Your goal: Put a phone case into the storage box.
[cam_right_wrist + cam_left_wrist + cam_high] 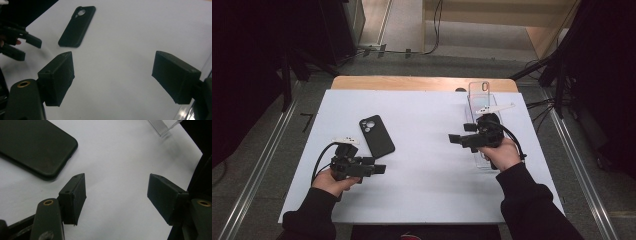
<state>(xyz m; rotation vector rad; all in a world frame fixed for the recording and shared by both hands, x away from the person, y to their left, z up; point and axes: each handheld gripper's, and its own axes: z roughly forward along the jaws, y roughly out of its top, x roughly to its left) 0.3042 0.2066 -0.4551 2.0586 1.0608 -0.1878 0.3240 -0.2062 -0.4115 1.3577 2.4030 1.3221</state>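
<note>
I have the black phone case (376,135) lying flat, camera cutout up, on the left half of the white sheet (422,175) that covers the table, just beyond my left gripper (379,169). In the left gripper view its rounded corner (37,147) sits up and to the left of my jaws, nothing on the bare sheet between. A clear phone case (479,107) lies well apart on the right side, partly under my right gripper (455,138). The black case is matte, with a round lens opening at its far end (81,12). My left hand (332,181) rests low by the near edge, its gripper pointing right, jaws spread on nothing. My right hand (504,152) holds its gripper pointing left toward the black case, jaws spread too, nothing pinched.
</note>
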